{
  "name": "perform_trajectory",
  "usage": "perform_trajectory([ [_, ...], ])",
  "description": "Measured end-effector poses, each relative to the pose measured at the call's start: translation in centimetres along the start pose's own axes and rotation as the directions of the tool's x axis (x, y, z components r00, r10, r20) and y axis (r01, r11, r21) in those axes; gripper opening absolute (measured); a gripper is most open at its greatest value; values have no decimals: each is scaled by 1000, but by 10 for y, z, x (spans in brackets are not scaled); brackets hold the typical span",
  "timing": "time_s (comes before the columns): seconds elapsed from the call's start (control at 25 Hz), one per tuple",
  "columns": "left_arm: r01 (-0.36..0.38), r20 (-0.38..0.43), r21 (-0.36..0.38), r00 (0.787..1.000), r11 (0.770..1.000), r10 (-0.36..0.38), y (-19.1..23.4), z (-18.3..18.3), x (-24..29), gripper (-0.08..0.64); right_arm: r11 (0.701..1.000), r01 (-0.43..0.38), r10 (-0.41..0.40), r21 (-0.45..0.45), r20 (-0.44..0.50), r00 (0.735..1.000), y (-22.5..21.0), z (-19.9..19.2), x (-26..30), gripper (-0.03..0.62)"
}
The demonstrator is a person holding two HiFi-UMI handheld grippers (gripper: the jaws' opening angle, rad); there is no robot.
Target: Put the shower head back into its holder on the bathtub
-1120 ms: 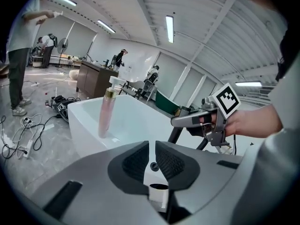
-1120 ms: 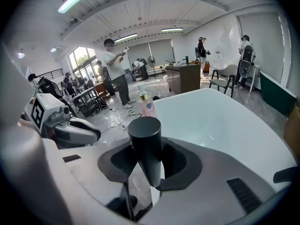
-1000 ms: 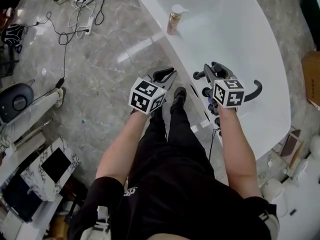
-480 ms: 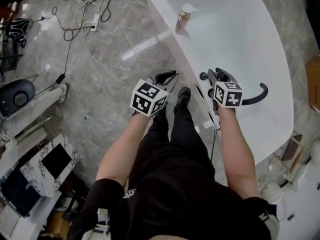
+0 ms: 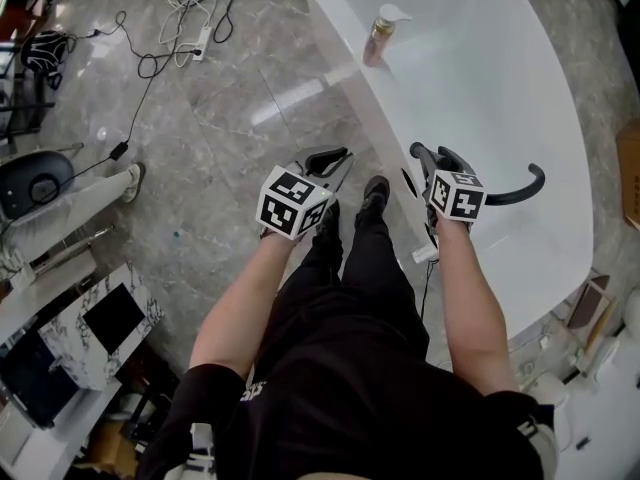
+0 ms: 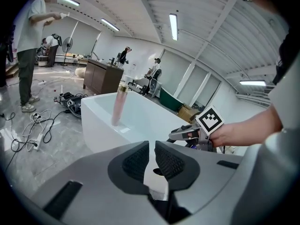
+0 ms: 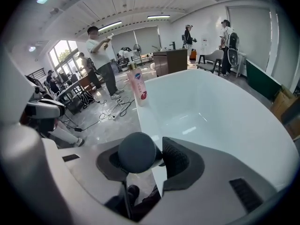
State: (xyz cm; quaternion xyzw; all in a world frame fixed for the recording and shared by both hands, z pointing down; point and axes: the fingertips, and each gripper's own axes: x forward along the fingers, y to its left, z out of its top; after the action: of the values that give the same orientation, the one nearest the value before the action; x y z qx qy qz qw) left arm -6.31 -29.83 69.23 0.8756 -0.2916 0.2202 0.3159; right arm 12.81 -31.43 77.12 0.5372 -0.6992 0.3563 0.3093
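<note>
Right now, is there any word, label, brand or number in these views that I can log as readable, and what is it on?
No text reads clearly in any view.
Pump bottle: red and blue label, too blurred to read.
Black shorts: white print at the hem, partly cut off and too small to read.
Left marker cube and right marker cube: black-and-white square patterns only, no letters or numbers.
</note>
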Motion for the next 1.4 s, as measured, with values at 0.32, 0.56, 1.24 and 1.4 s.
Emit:
perform_trajectory([
  [0.32, -10, -3, -8, 1000, 1000, 10, -7, -8, -30, 54, 999, -13, 10, 36, 86, 996, 16, 21, -23, 187],
  [0.56, 19, 45, 24, 999, 1000, -20, -27, 27, -43, 54, 999, -39, 32, 29, 211, 977, 28, 64, -80, 197],
  [1.24, 116, 108, 167, 985, 979, -135, -116, 99, -70, 48, 998, 9, -45, 70, 538, 842, 14, 89, -321, 15],
  [1.4, 118, 120, 215, 982, 970, -146, -148, 118, -67, 48, 999, -21, -6, 40, 575, 818, 8, 82, -356, 15],
])
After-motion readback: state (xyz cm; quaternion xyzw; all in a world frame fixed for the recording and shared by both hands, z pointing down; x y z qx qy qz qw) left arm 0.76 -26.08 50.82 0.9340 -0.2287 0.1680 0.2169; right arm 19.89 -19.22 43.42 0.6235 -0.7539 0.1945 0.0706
